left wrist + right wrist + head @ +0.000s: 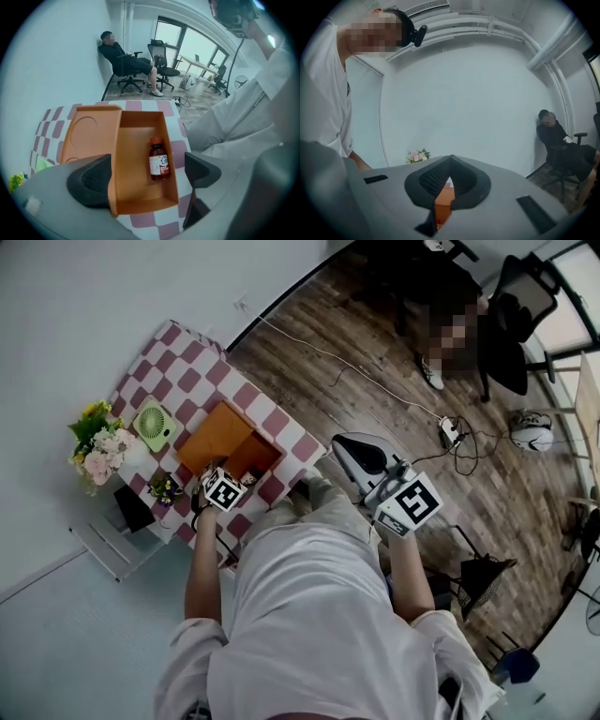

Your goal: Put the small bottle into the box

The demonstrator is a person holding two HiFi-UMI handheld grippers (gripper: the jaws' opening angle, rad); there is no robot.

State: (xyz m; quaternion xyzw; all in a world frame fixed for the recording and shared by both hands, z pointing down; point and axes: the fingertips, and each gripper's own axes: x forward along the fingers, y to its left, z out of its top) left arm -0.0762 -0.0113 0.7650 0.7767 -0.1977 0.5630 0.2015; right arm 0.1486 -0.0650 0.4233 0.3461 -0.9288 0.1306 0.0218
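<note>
so the small bottle [159, 161] is lying on its side inside the orange box [131, 154] on the checkered surface [180, 151], left hand-held gripper [146, 176] over it with jaws wide apart, touching nothing, right hand-held gripper [449, 180] pinched together, empty

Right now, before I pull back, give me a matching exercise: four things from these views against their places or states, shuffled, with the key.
Things:
1. small bottle
2. left claw
3. right claw
4. green fan

Places or states:
A. shut, nothing between its pads, held clear of the cloth
B. lying inside the orange box
C. on the checked cloth, beside the box lid
D. open, above the box

Pairs: 1-B, 2-D, 3-A, 4-C
</note>
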